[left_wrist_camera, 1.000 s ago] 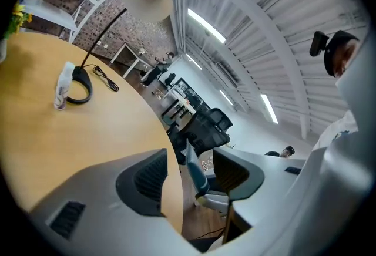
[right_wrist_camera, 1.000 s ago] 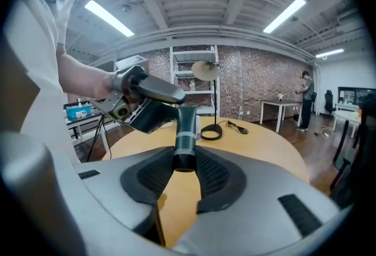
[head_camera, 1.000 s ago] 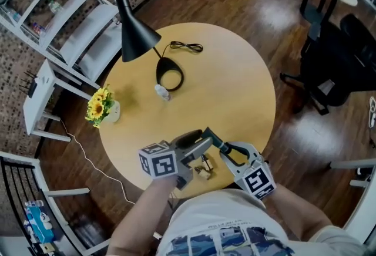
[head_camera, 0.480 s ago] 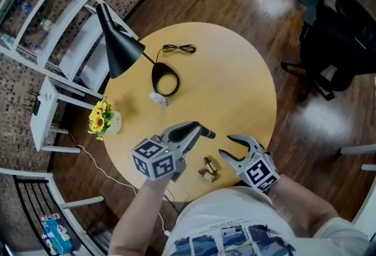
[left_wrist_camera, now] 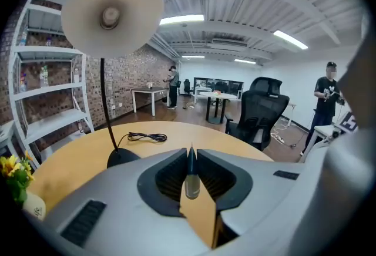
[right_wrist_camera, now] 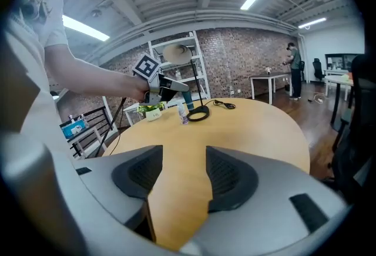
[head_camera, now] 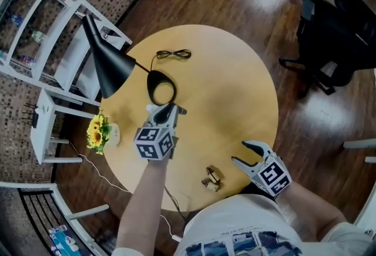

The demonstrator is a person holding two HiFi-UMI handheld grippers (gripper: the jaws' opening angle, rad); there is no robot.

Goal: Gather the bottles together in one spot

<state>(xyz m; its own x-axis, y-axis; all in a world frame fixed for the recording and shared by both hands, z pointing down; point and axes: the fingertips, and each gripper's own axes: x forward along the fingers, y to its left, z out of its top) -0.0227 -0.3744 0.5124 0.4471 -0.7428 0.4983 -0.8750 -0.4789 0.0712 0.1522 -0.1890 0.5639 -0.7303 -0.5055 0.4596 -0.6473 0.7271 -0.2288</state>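
Partly done, we judge: seemingly two small bottles (head_camera: 211,179) lie together at the near bench (head_camera: 235,84) edge, right gripper (head_camera: 239,152) fingers opening empty nearby; left gripper (head_camera: 171,110), fingers clenched empty, hovers at the lone bottle (right_wrist_camera: 183,114) beside the lamp base (head_camera: 161,91).

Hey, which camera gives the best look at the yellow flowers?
The head view: the flowers and their white pot show whole from above. The left gripper view catches the flowers only at its dim left border; the right gripper view shows them tiny and far off.
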